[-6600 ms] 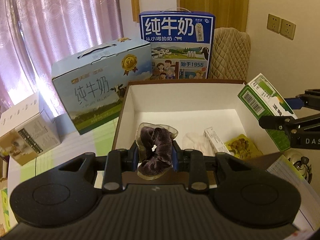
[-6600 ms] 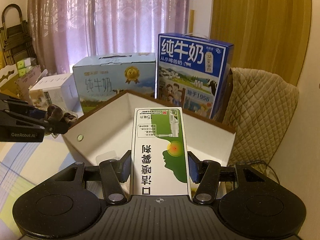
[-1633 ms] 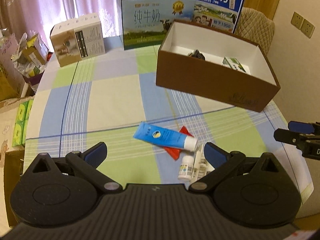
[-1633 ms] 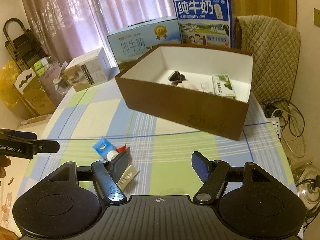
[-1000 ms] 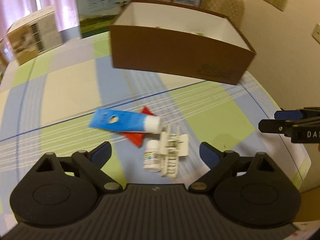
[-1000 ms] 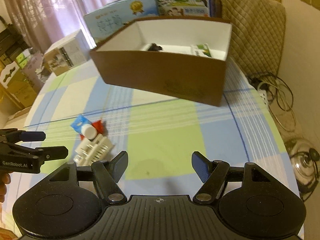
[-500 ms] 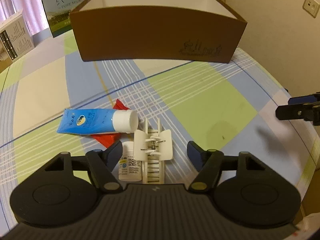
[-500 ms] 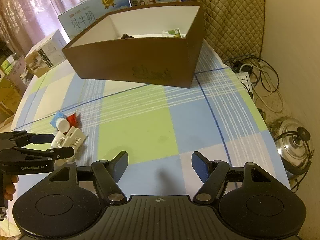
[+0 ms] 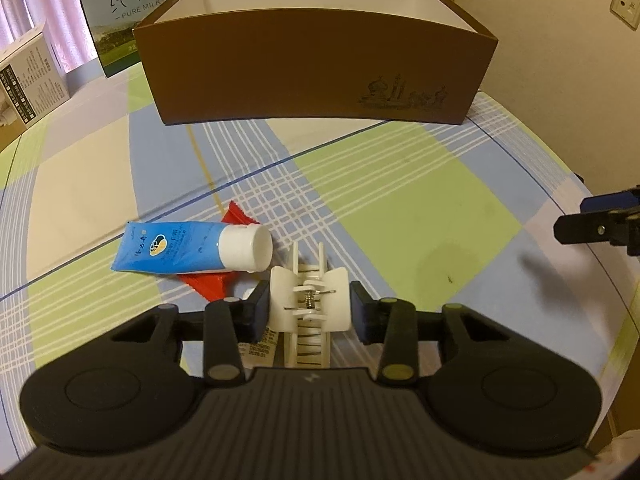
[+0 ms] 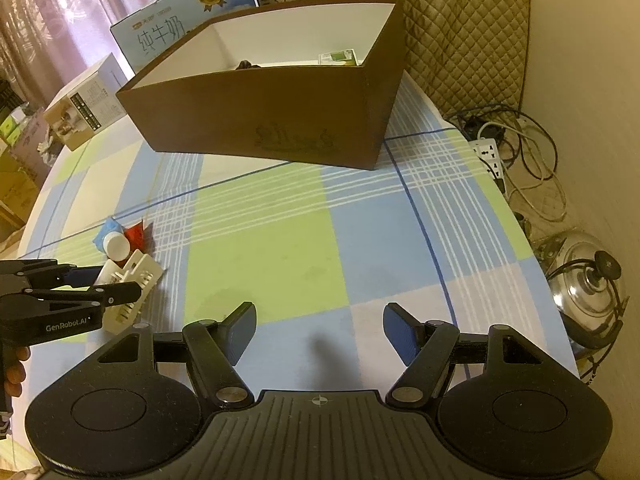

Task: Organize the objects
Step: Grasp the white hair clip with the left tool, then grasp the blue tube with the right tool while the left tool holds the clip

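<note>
My left gripper has just been closing, and its blue pads now pinch the ribbed white plastic claw hair clip lying flat on the checked tablecloth. A squishy blue tube with a white cap sits just behind it over a red foil sachet. My right gripper is hanging half open and empty, the brown cardboard box well beyond.

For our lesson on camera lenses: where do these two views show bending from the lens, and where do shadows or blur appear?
Left wrist view: the brown box has a bowed top edge, the tablecloth lines curve, and the right margin smears. Right wrist view: the frame corners go black, the right tool casts a soft shadow on the cloth, and the pot lid shows mild glare.
</note>
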{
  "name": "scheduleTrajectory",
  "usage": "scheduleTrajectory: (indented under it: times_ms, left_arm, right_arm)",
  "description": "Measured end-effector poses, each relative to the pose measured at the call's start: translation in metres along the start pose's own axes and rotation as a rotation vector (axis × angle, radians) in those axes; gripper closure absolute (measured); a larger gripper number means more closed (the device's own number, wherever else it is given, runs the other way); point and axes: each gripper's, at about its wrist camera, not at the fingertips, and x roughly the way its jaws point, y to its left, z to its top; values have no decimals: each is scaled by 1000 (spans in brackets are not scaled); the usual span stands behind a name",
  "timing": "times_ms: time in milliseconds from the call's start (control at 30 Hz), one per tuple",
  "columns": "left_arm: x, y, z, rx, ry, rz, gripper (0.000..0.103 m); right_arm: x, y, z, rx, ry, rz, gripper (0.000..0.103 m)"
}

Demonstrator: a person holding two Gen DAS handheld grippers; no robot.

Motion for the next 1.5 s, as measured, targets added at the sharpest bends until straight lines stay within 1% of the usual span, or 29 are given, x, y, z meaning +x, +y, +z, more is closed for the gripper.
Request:
scheduleTrajectory:
  times_ms: [200,367,433,533,667,767,967,1200,1333,1400,1433,1500]
  left_arm:
    - [-15,-6,-2,29,-35,-32,67]
    - [-43,-5,0,24,-79,-72,67]
    - [-56,-3,0,16,-103,-74,67]
    - [-75,10,-1,-13,-132,-53,67]
    - [-92,37,-4,-83,-145,1,67]
    - [-99,60,-9,-135,-141,58,67]
    - [-101,102,-21,-239,-116,139,67]
    - [-105,135,-35,-310,-99,183,67]
    - [-101,147,-40,-339,-86,196,67]
    - [-96,154,-43,-358,-69,202,67]
    - [-94,157,-44,-365,-63,204,67]
    - [-91,162,-46,-378,-56,207,67]
  right_arm:
    - [1,1,0,0,-2,-2,35]
    - [3,5,3,-7,-6,5,35]
    - [4,9,5,-15,-9,14,35]
    - [7,20,8,-37,-14,35,35]
    - [12,42,12,-87,-17,78,35]
    - [19,60,16,-132,-17,111,35]
    - [30,102,26,-263,-35,176,35]
    - [52,153,38,-423,-63,266,35]
    - [77,176,42,-506,-56,311,35]
    - [94,185,43,-548,-31,314,35]
    - [102,189,43,-567,-20,313,36]
    - [116,194,45,-599,5,314,44]
